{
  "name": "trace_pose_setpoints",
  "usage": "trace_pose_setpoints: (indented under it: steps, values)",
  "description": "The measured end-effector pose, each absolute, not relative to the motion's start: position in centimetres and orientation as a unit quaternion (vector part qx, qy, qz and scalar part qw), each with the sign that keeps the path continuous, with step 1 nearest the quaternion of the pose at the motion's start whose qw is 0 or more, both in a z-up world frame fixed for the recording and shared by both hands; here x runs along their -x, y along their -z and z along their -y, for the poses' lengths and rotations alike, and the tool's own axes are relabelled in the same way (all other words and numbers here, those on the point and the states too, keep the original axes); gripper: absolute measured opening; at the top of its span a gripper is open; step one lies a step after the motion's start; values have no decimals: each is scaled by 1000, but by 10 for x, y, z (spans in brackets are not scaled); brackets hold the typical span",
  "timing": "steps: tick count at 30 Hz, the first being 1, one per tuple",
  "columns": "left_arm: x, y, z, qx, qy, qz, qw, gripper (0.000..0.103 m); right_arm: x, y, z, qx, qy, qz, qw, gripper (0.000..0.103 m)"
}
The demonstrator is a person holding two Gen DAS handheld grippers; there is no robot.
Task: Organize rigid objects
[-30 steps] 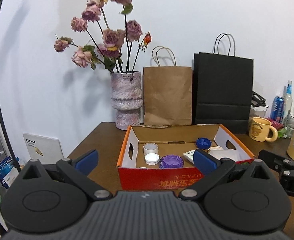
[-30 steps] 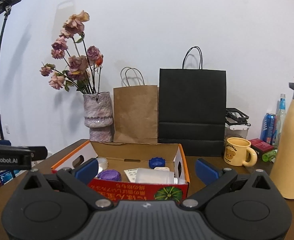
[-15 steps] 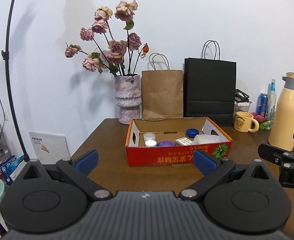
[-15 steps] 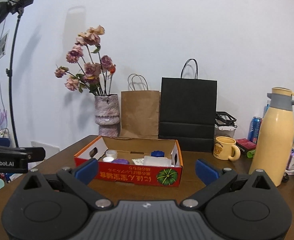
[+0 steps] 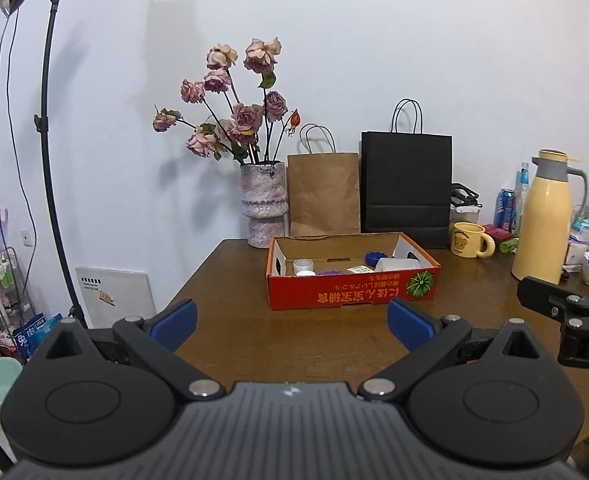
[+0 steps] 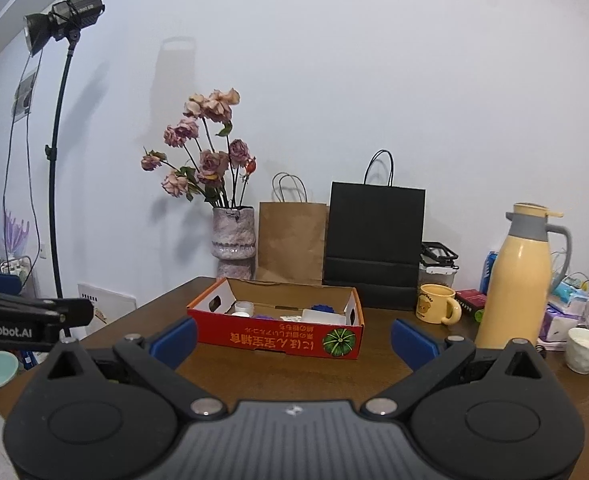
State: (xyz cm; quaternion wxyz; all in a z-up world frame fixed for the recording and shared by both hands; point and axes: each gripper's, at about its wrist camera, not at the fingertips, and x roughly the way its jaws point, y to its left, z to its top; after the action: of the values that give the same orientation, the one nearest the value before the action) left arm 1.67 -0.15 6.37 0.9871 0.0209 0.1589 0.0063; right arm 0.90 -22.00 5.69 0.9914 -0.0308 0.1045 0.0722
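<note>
We hold left gripper (image 5: 290, 322) and right gripper (image 6: 292, 338) above table (image 5: 230, 320), both spread wide, empty. Red box (image 5: 352, 294) ahead of both, well apart, small items inside.

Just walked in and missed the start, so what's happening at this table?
A person holds two handheld grippers, the left gripper and the right gripper, both open and empty, hanging above the brown wooden table short of the red cardboard box. Small things already lie in the box: a blue cap, a white jar and a purple lid. Nothing is being gripped right now.
</note>
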Motion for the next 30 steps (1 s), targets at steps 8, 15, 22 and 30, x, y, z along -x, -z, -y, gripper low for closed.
trace_pose_setpoints:
  steps: [8,15,22,30]
  values:
    - [1,-70,4,-19,3,-141,990,103,11,-59,221,35,-70,-104,991,103]
    - [-1,-68,2,-16,5,-147,989,103,10,-57,220,35,-73,-106,991,103]
    - [-3,-67,2,-13,4,-152,988,103,8,-56,218,36,-75,-110,990,103]
    - [-4,-66,3,-14,5,-154,988,103,8,-56,218,35,-76,-110,990,103]
